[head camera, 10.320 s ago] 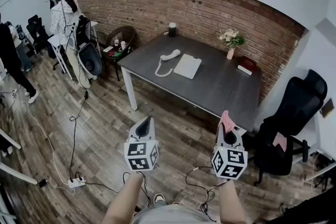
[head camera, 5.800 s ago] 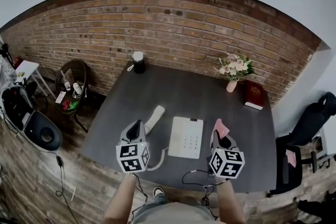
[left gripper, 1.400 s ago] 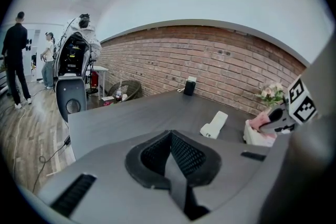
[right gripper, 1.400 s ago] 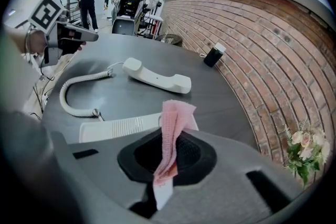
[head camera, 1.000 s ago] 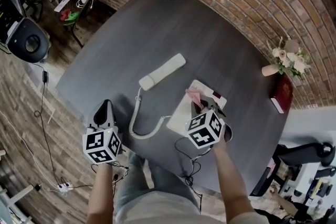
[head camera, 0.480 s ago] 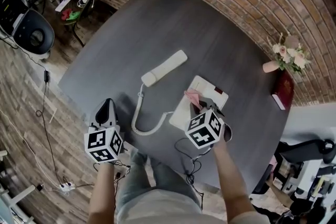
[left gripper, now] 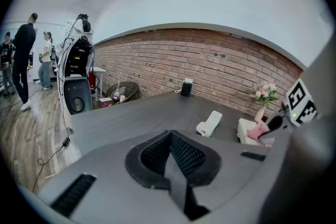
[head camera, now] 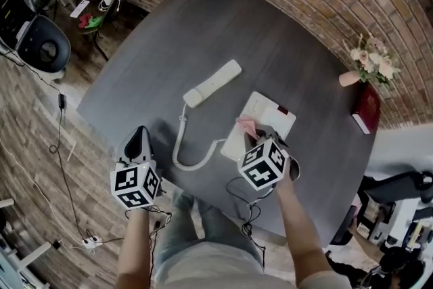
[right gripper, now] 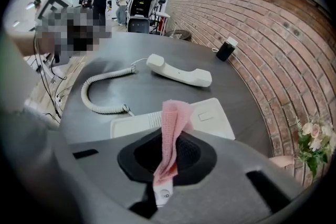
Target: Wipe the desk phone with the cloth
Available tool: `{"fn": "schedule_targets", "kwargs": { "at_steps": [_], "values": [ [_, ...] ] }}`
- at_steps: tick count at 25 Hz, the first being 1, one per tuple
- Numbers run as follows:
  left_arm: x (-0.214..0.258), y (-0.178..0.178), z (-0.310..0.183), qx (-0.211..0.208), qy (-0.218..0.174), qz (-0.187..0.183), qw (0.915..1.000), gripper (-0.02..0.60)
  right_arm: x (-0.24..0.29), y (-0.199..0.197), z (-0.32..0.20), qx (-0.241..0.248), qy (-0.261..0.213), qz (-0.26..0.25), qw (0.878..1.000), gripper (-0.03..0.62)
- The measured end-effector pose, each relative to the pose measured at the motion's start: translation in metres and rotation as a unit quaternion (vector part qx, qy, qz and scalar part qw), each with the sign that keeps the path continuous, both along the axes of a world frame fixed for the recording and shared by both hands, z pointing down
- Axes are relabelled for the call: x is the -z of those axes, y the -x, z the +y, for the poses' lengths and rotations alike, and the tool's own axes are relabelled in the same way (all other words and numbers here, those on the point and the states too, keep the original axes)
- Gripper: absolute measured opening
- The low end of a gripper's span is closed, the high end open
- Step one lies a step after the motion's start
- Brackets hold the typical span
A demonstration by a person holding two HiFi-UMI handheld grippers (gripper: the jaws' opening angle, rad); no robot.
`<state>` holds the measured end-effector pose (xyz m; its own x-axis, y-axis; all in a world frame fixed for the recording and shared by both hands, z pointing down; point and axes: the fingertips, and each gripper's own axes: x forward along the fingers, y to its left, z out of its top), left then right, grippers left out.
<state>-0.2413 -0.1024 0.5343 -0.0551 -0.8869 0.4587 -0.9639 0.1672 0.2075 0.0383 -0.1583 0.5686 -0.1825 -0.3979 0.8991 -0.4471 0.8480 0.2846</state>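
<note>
The dark, matte, wood-grained surface (head camera: 223, 30) carries the phone (head camera: 274, 113), a flat, white, smooth plastic slab whose long axis runs away from the person toward the brick wall. Its rounded bar of a handset (head camera: 212, 83) lies off the cradle to the left, joined by a coiled cord (head camera: 183, 149).

The right hand-held gripper (head camera: 259, 139) hangs over the phone's near end, so the phone lies just ahead and below. It is clenched on the cloth (right gripper: 172, 128), a thin, pink, woven strip standing up limp from the jaws.

The left hand-held gripper (head camera: 139, 142) is pressed together on nothing, well apart at the near edge.
</note>
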Motion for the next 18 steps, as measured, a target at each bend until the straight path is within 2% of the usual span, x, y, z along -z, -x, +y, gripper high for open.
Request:
{"fn": "schedule_targets", "kwargs": {
  "at_steps": [18],
  "values": [
    [0.002,-0.006,0.008,-0.015,0.002,-0.002,0.9999,0.005,-0.006,0.002,0.029,0.006,0.025,-0.005,1.000,0.021]
  ]
}}
